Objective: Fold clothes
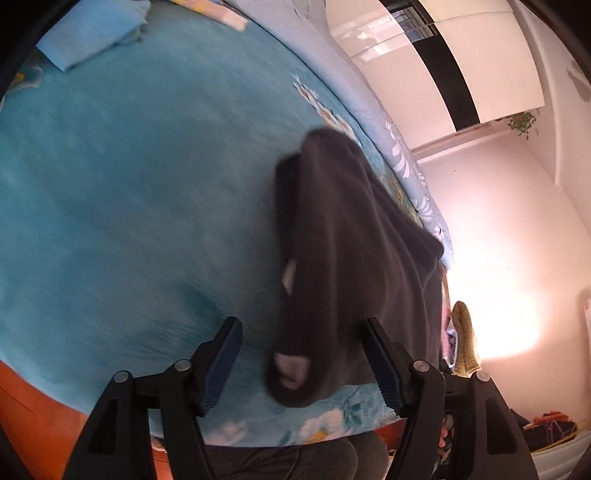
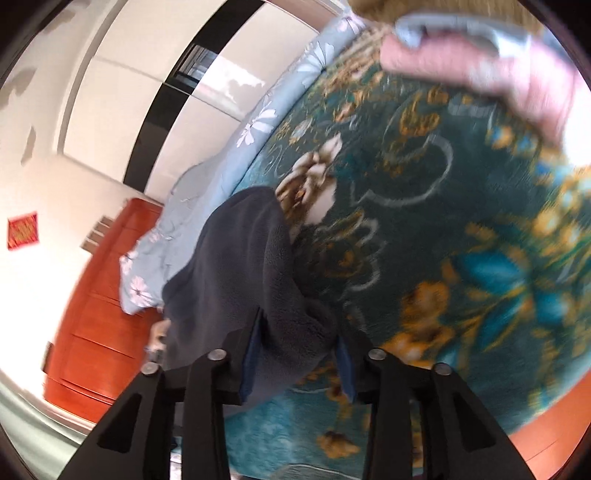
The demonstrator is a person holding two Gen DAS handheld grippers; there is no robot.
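Observation:
A dark grey fleece garment [image 1: 343,251] lies bunched on the teal bed blanket [image 1: 129,192], near the bed's edge. My left gripper [image 1: 301,350] is open, its jaws wide apart on either side of the garment's near end, which has a pale pink lining patch [image 1: 291,369]. In the right wrist view the same garment [image 2: 240,280] fills the gap between the fingers of my right gripper [image 2: 299,354]. The jaws stand partly apart with fleece between them; a firm grip is not clear. Both views are motion-blurred.
A folded light blue cloth [image 1: 92,33] lies at the far corner of the bed. A floral quilt [image 1: 406,162] runs along the bed's far side. Pink and grey folded clothes [image 2: 480,62] sit on the patterned blanket [image 2: 461,206]. A red-brown wooden cabinet [image 2: 99,306] stands beside the bed.

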